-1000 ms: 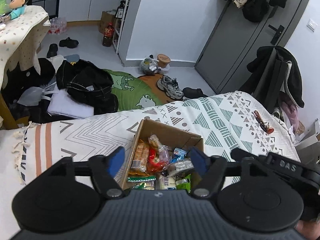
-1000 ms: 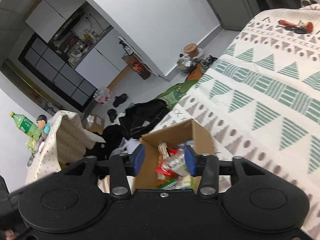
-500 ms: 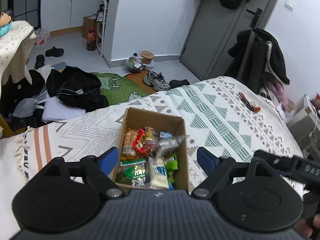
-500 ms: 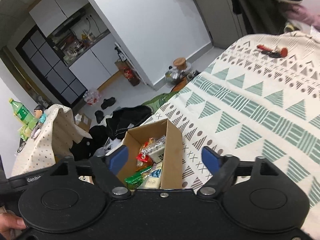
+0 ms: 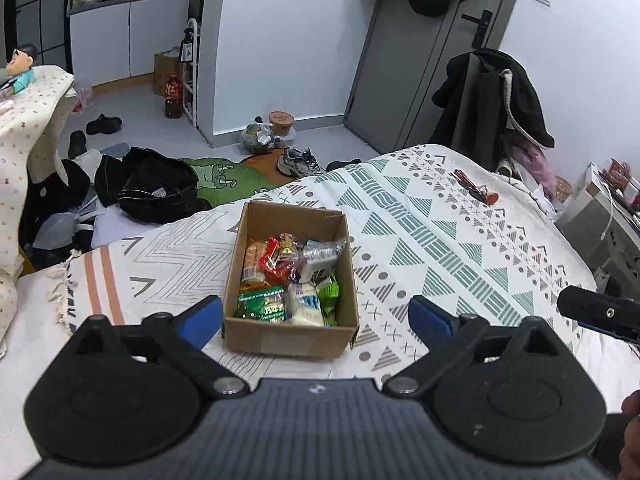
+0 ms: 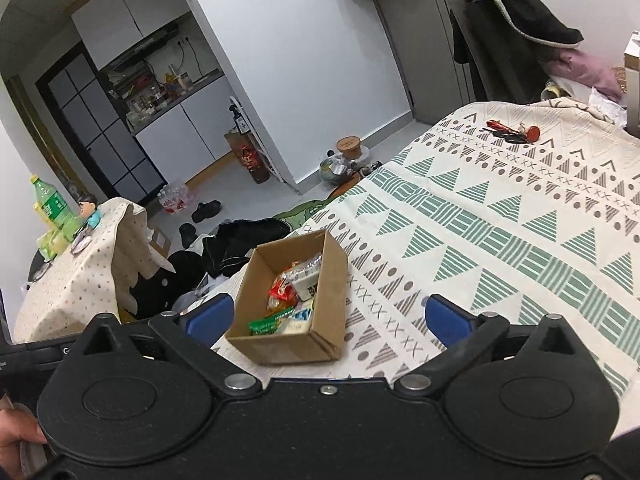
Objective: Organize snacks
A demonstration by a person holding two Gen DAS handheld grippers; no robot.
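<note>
From the left wrist view, the left tongs (image 5: 316, 316) stand wide and are opening further, nothing gripped; their blue pads flank the near end of the cardboard box (image 5: 290, 336) without touching it. The box sits on the patterned bedspread (image 5: 460, 248), packed with snacks (image 5: 290, 276), close to the bed's left edge, beyond which clothes (image 5: 148, 184) litter the floor. Bare bedspread stretches right and far, up to a bunch of keys (image 5: 474, 188).

From the right wrist view, the right tongs (image 6: 328, 316) are likewise opening wide and empty. The box (image 6: 332, 300) lies between them, clear of both pads, with open bedspread (image 6: 500, 240) to its right.
</note>
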